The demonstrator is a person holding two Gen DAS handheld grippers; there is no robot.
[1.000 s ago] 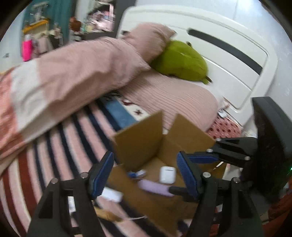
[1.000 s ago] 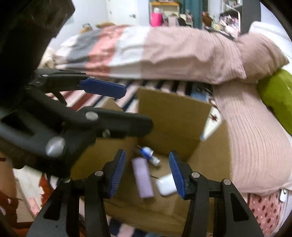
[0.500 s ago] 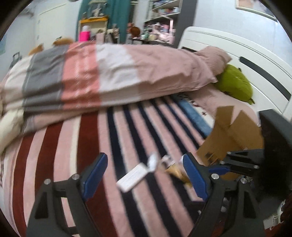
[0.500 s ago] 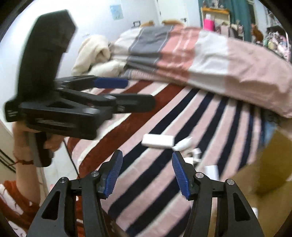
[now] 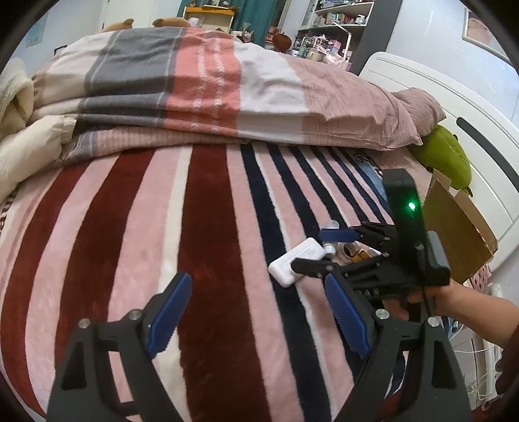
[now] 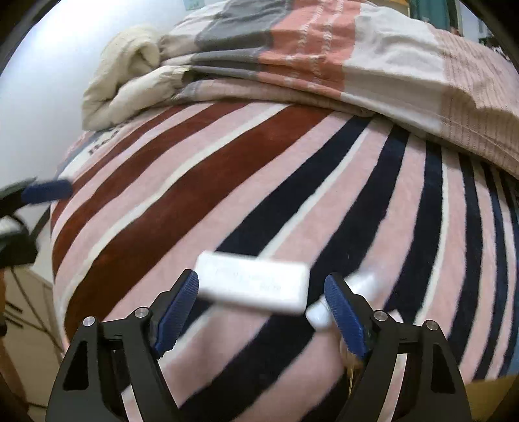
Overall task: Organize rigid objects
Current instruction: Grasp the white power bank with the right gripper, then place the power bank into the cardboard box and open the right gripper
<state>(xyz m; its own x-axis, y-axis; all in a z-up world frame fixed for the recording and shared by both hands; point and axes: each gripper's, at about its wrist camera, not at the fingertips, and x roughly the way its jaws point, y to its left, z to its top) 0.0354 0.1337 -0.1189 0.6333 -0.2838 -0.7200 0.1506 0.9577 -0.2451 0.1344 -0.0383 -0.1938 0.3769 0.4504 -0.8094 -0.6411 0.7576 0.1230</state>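
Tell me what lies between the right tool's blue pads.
In the right wrist view, a flat white rectangular plastic box lies on the striped fleece blanket just ahead of the gap of the open right tool; its jaws have just been opening, no pad touching it.

A bedroom in a home.
I see a bed (image 5: 201, 246) with a striped blanket, a folded duvet (image 5: 201, 87), a white headboard (image 5: 454, 107) and cluttered shelves (image 5: 327, 26) behind.

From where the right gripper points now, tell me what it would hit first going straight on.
Most likely the white box lying flat on the striped blanket. The right gripper is open, with the box just ahead between its fingers. The picture is blurred, so depth is uncertain.
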